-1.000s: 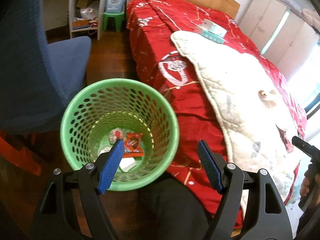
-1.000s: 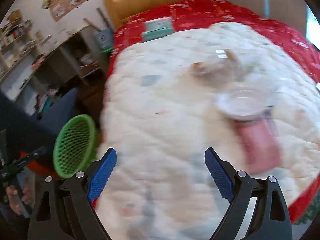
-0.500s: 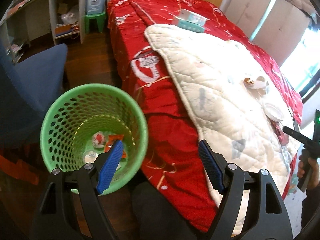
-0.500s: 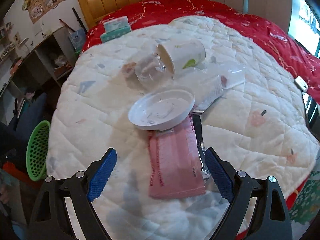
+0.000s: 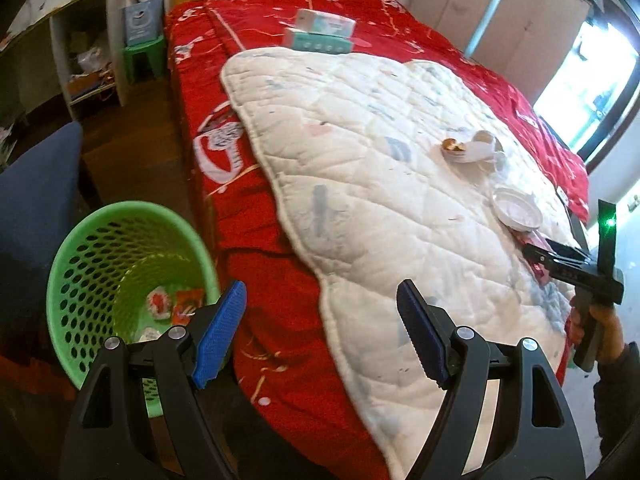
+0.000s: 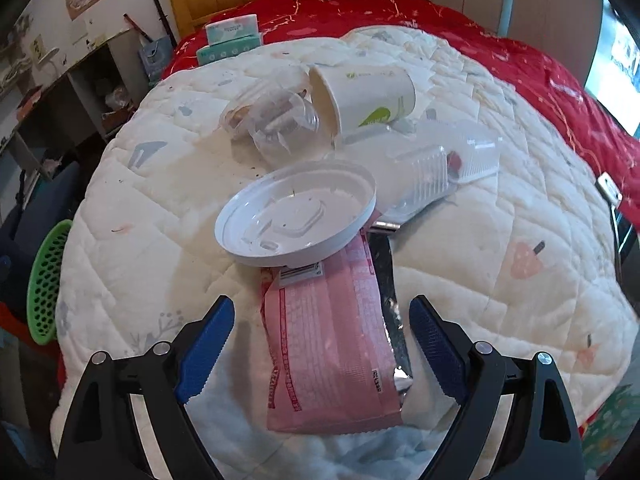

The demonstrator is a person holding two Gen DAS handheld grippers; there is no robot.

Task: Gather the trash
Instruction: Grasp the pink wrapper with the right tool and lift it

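A green mesh bin (image 5: 120, 264) stands on the floor by the bed, with a few wrappers inside. My left gripper (image 5: 320, 336) is open and empty, above the bed's edge to the right of the bin. My right gripper (image 6: 320, 344) is open and empty, its jaws either side of a pink wrapper (image 6: 328, 348) on the white quilt (image 6: 520, 240). Beyond the wrapper lie a white plastic lid (image 6: 296, 220), a tipped paper cup (image 6: 364, 96), a crushed clear cup (image 6: 276, 120) and a clear plastic tray (image 6: 440, 164). The bin's rim shows at the right wrist view's left edge (image 6: 48, 280).
A red bedspread (image 5: 256, 208) covers the bed under the quilt. Tissue boxes (image 5: 320, 32) sit near the headboard. A blue chair (image 5: 36, 200) stands left of the bin. Shelves (image 5: 84, 64) and a green stool (image 5: 144, 52) stand at the back left.
My left gripper has swung right, from over the bin toward the bed. My right gripper has moved in over the quilt until the pink wrapper lies between its jaws.
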